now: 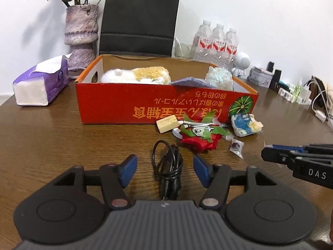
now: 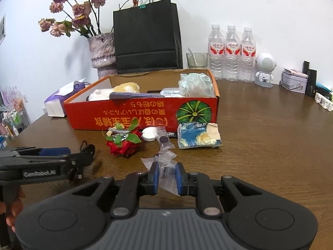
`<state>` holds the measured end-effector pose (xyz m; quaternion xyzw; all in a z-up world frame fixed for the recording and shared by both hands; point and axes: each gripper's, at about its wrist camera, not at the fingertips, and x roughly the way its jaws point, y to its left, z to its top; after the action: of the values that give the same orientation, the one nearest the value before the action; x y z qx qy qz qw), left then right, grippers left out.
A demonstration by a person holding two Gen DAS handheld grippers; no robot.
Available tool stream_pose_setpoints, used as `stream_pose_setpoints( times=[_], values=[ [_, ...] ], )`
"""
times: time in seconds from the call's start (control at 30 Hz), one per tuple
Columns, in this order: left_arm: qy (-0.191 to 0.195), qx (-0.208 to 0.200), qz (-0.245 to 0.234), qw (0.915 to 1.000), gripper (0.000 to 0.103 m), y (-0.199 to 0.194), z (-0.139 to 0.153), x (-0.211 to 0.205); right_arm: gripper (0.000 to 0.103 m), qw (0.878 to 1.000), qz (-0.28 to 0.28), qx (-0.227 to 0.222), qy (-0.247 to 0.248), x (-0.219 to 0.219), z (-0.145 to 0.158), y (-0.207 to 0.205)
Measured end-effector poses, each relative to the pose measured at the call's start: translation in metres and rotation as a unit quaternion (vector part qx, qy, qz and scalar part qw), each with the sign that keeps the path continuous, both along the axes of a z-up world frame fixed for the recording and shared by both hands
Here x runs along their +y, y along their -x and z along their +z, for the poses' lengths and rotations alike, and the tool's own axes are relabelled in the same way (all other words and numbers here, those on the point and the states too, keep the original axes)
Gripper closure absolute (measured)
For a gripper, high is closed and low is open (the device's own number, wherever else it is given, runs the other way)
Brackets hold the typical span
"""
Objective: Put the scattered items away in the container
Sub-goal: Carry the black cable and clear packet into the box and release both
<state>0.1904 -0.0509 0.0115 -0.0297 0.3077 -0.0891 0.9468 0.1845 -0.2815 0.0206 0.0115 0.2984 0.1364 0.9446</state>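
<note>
Red cardboard box (image 1: 145, 106) open-topped near the middle of the brown wooden table (image 1: 52, 137), toward the far edge; already inside: plush toy (image 1: 135, 75), grey-blue cloth (image 1: 191, 82) draped over the front wall, crinkled clear bag (image 2: 194, 84) at the right end. Loose in front of the box's near wall: cream block (image 1: 167, 123), red fabric rose (image 2: 124, 143) with green leaves and a metal clip on top, white round piece (image 2: 149, 135), blue-and-yellow packet (image 2: 198, 135), small clear pouch (image 2: 163, 139) with a dark disc. Closer to the near edge, coiled black cable (image 1: 168, 166) flat on the wood. Left gripper (image 1: 165, 169) jaws apart, astride the cable, pads clear of it on both sides. Right gripper (image 2: 167, 176) jaws narrow, pinching a clear plastic sachet (image 2: 164, 173) just off the tabletop. Along the far edge: tissue pack (image 1: 41, 83), vase (image 1: 81, 35), black paper bag (image 1: 139, 20), three water bottles (image 2: 232, 52).
</note>
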Motion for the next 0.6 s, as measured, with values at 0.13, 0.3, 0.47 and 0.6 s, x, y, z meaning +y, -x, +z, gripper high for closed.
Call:
stream_pose_setpoints(
  times=[0.13, 0.3, 0.47, 0.6],
  values=[
    [-0.001, 0.008, -0.004, 1.0000, 0.079, -0.005, -0.004, 0.002, 0.087, 1.000, 0.002, 0.005, -0.001, 0.004, -0.003, -0.004],
    [0.001, -0.028, -0.013, 0.9995, 0.079, 0.010, 0.009, 0.011, 0.087, 1.000, 0.000, -0.003, -0.007, 0.002, 0.002, -0.002],
    [0.025, -0.074, -0.020, 0.9967, 0.079, 0.012, 0.042, 0.021, 0.087, 0.999, 0.013, -0.036, -0.023, 0.005, 0.029, -0.009],
    [0.034, -0.116, -0.023, 0.9923, 0.079, -0.009, 0.073, 0.023, 0.087, 0.997, 0.020, -0.073, -0.028, 0.016, 0.060, -0.032]
  ],
)
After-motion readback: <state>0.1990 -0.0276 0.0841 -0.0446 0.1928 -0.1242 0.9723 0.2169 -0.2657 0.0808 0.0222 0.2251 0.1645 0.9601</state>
